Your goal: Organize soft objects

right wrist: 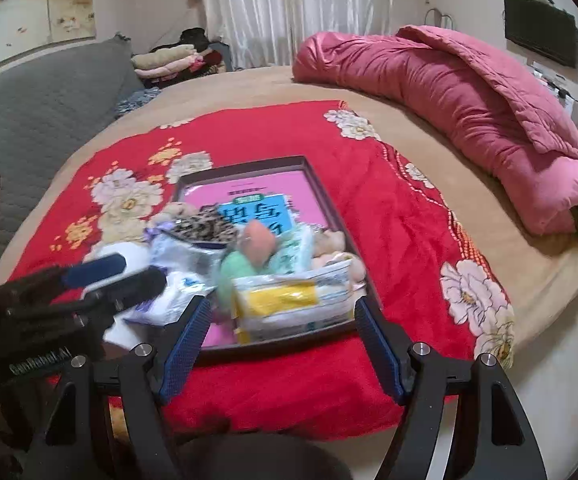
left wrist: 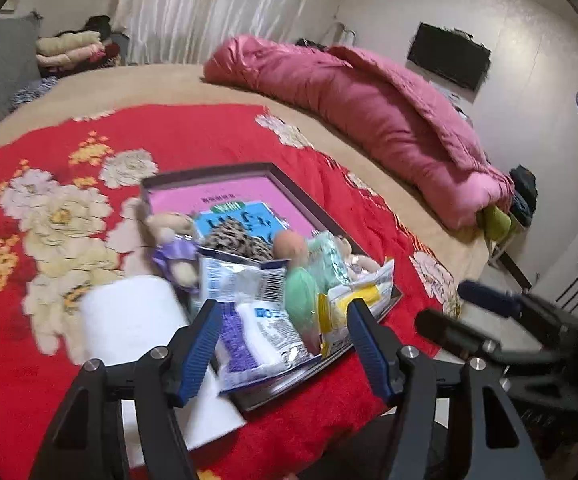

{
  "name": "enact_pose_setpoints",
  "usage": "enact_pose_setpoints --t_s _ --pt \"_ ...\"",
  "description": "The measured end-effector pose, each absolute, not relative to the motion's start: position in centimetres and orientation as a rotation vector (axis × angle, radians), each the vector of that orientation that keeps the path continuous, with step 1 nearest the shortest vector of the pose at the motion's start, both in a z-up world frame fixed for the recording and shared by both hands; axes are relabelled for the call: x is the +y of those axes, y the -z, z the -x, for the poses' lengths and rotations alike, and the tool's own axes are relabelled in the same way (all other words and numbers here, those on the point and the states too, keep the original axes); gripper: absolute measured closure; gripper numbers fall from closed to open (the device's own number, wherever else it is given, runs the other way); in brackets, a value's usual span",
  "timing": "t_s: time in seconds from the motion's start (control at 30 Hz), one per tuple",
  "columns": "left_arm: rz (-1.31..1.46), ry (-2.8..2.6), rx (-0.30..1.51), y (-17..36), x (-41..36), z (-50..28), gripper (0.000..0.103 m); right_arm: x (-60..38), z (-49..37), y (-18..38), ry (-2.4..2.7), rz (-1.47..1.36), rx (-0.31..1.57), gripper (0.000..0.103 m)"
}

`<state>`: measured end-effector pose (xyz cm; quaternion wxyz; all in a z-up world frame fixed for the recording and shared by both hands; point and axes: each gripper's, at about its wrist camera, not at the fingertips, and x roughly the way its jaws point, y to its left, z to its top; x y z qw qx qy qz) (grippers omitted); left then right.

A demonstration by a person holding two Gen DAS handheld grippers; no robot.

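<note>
A dark-rimmed tray [left wrist: 209, 171] [right wrist: 241, 166] with a pink bottom lies on a red flowered blanket [left wrist: 189, 136]. Piled in it are a small teddy bear in purple [left wrist: 173, 240], a leopard-print piece [left wrist: 233, 240], a peach ball [left wrist: 289, 245], a green sponge [left wrist: 301, 292], a white tissue pack [left wrist: 265, 328] and a yellow-marked pack [right wrist: 285, 300]. A white paper roll [left wrist: 129, 320] stands on the blanket, left of the tray. My left gripper [left wrist: 285, 308] hangs open over the tray's near end, holding nothing. My right gripper [right wrist: 283, 306] is open beside it, also with nothing in it.
A rolled pink quilt [left wrist: 369, 120] lies along the far right side of the bed. A grey padded surface [right wrist: 41, 108] and folded clothes [right wrist: 169, 62] are at the back left. The bed's edge drops to the floor at the right, where a wall screen [left wrist: 449, 56] hangs.
</note>
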<state>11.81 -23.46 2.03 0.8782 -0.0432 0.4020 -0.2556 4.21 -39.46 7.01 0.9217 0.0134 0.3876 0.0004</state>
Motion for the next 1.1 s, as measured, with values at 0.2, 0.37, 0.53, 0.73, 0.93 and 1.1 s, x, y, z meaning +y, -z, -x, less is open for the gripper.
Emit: enact_pose_setpoints --t_s 0.2,0.37,0.53,0.73,0.93,1.1 --pt "0.105 0.435 0.803 -4.4 -20.7 -9.8 0.035 -37.5 -2.2 -7.0 -0.015 -0.039 0.810 0.027" --pt "0.135 0.415 0.830 -4.8 -18.5 -8.0 0.035 -35.5 -0.5 -6.7 -0.013 -0.057 0.828 0.027" --pt "0.142 0.370 0.849 -4.7 -17.1 -5.9 0.035 -33.3 1.1 -7.3 -0.009 -0.002 0.793 0.027" --pt "0.122 0.331 0.866 -4.6 -16.6 -4.2 0.035 -33.1 2.3 -7.9 0.031 -0.012 0.772 0.027" --pt "0.102 0.315 0.880 -4.2 -16.3 -3.2 0.035 -32.6 3.2 -7.6 0.036 -0.021 0.790 0.027" --pt "0.088 0.302 0.880 -4.3 -16.2 -2.3 0.035 -31.9 4.3 -7.7 0.039 -0.007 0.770 0.027"
